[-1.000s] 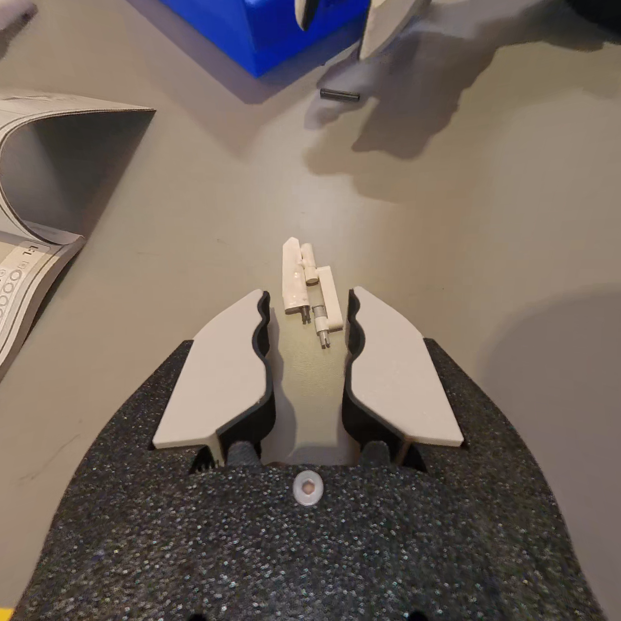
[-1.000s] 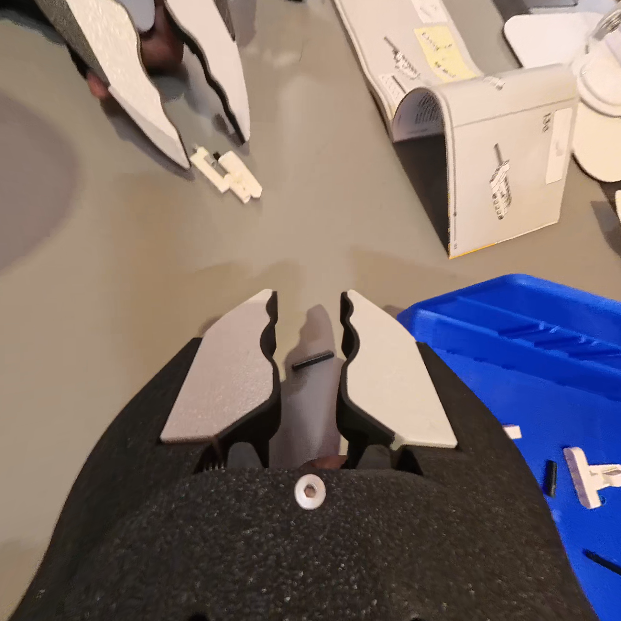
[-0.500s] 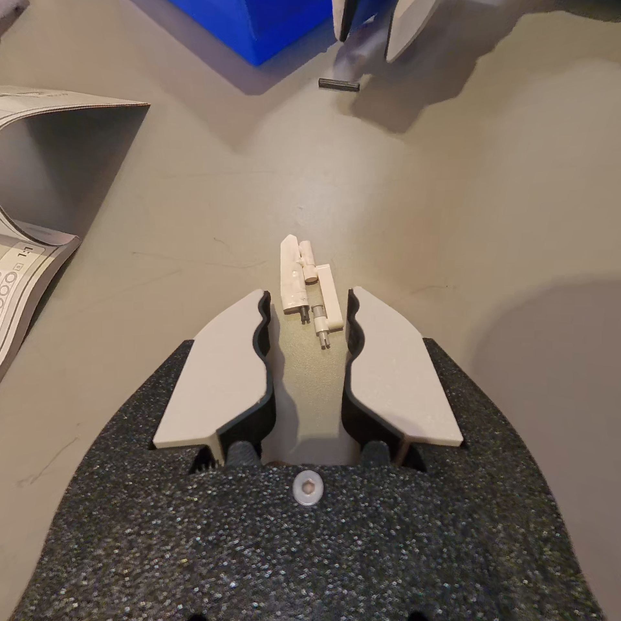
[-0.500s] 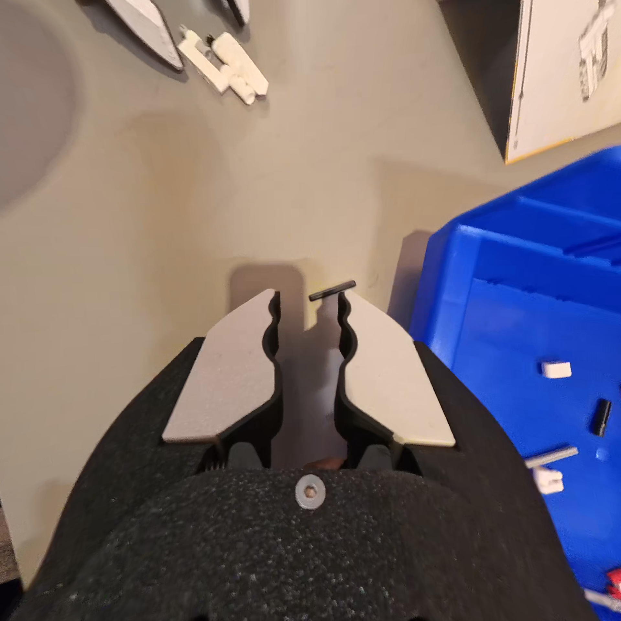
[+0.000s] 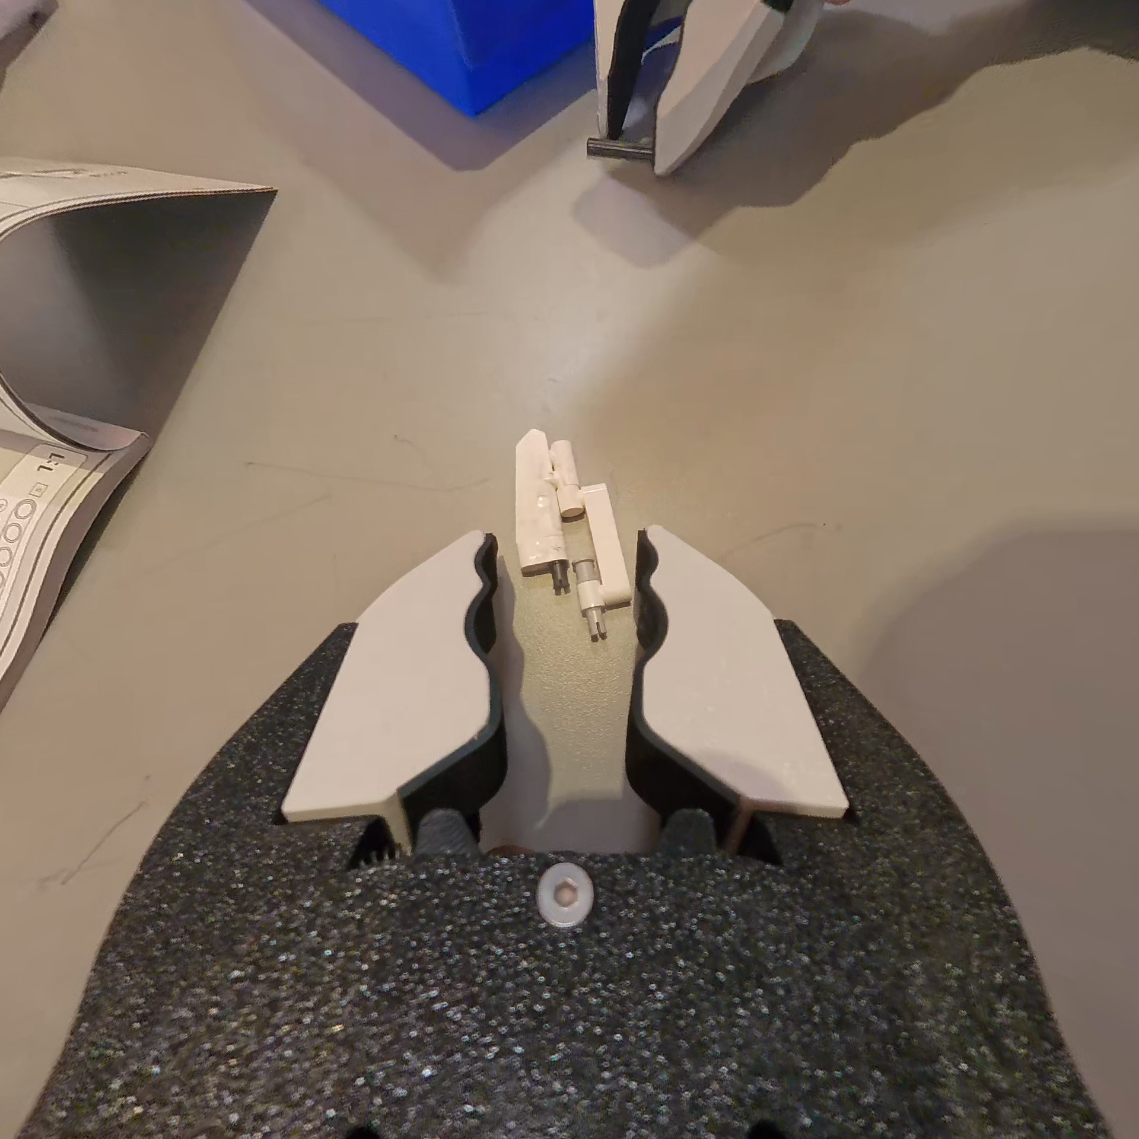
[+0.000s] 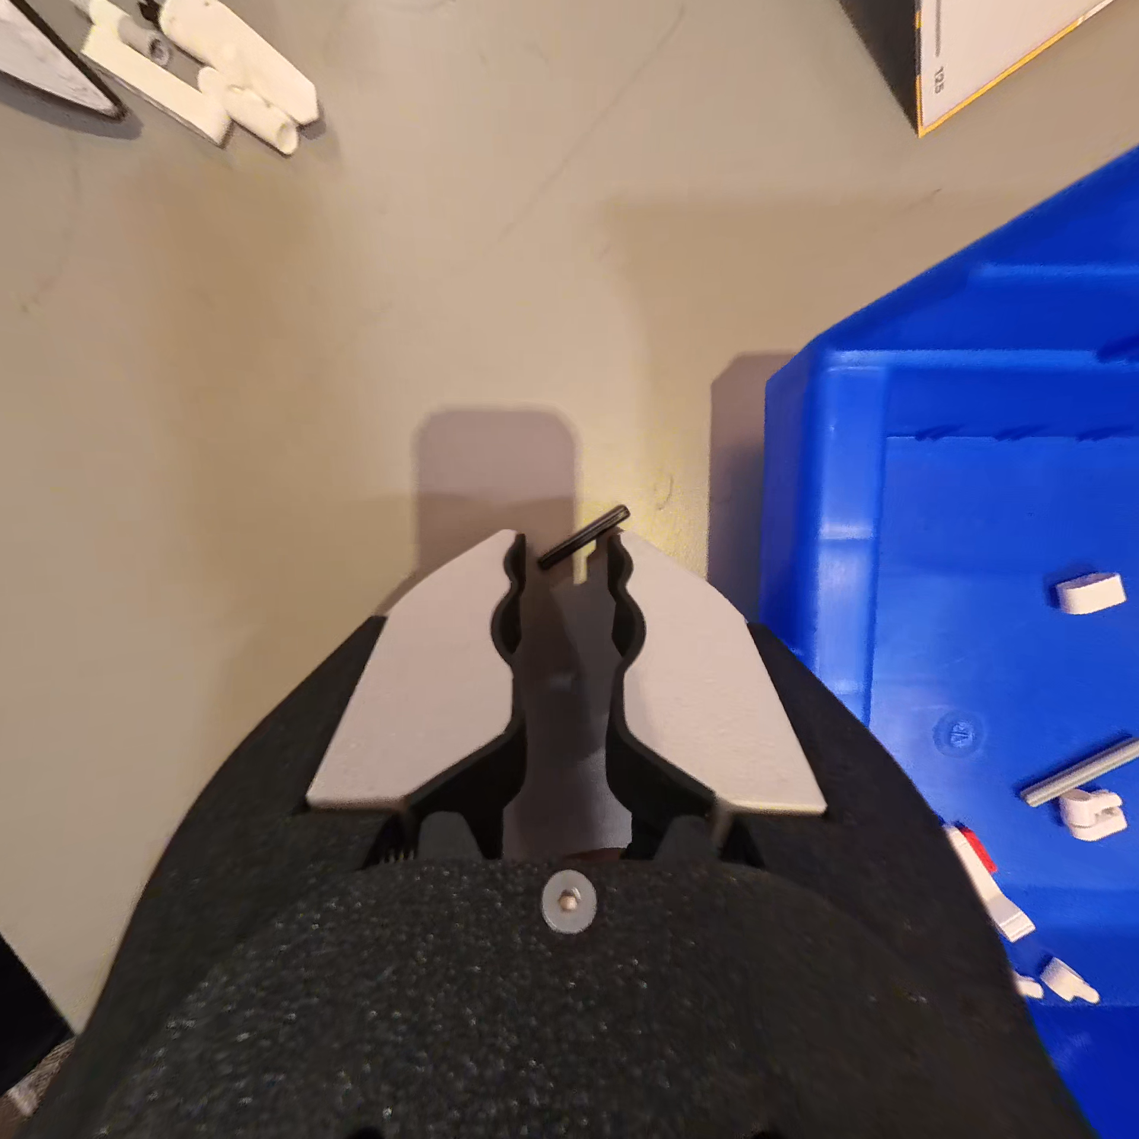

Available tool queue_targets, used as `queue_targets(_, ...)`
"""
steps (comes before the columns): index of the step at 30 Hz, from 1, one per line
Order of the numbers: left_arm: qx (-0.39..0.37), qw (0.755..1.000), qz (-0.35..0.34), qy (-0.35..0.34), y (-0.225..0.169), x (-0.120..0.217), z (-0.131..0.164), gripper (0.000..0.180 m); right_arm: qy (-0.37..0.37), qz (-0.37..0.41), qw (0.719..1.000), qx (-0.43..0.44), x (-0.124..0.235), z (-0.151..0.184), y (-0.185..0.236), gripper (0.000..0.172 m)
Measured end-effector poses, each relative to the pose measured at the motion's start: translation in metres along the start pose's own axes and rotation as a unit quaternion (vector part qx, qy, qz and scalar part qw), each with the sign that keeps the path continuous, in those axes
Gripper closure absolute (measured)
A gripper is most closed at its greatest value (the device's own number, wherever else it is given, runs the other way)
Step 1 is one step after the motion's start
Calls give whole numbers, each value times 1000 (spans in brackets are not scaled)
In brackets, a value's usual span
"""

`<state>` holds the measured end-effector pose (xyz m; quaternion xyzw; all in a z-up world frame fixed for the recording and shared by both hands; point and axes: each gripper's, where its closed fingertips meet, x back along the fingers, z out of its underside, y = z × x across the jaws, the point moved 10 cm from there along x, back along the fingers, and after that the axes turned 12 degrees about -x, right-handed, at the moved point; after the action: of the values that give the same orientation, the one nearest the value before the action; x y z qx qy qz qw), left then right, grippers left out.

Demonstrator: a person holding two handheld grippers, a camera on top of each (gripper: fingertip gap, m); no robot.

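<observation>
1. Short black pin (image 6: 582, 537) lay on the grey tabletop (image 6: 246, 370), slanted across the tips of the right gripper (image 6: 567, 545).
2. Right gripper stood part open around the pin; contact between pads and pin could not be told, pin not clamped.
3. Blue bin (image 6: 924, 493) sat just right of that gripper, with small white and grey parts (image 6: 1088, 593) inside.
4. White plastic assembly (image 5: 570, 530), with grey pins at its near end, lay flat between the fingertips of the left gripper (image 5: 564, 548).
5. Left gripper was released: gaps visible between both pads and the assembly.
6. Open booklet (image 5: 92, 308) lay curled at the left of the left wrist view.
7. Right gripper and pin appeared at the far edge of that view, beside the bin corner (image 5: 468, 55).
</observation>
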<state>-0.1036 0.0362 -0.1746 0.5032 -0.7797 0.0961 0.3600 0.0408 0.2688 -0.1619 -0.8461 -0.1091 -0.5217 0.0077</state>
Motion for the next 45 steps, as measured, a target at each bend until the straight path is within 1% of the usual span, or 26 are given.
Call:
queue_targets(3,-1,1000,-1,1,0,0,0,137,-3,3,1000,5,-1,0,1,153)
queue_targets(6,-3,1000,-1,1,0,0,0,137,-6,-3,1000,13,-2,-1,3,166)
queue_targets(7,-3,1000,-2,1,0,0,0,137,-7,-4,1000,19,-2,-2,4,167)
queue_targets(19,-10,1000,-8,-1,-2,0,-1,137,-42,-27,995,82,-9,-12,15,168)
queue_targets(27,-24,1000,-11,11,-3,-2,-2,137,-72,-54,988,129,-15,-22,33,168)
queue_targets(34,-33,999,-20,13,-2,-4,-8,138,-85,-71,973,204,-28,-35,50,168)
queue_targets(40,-45,999,-22,10,-3,2,-8,144,-101,-78,958,256,-36,-46,54,168)
queue_targets(45,-56,998,-20,12,-5,8,-9,151,-106,-66,946,298,-42,-50,56,168)
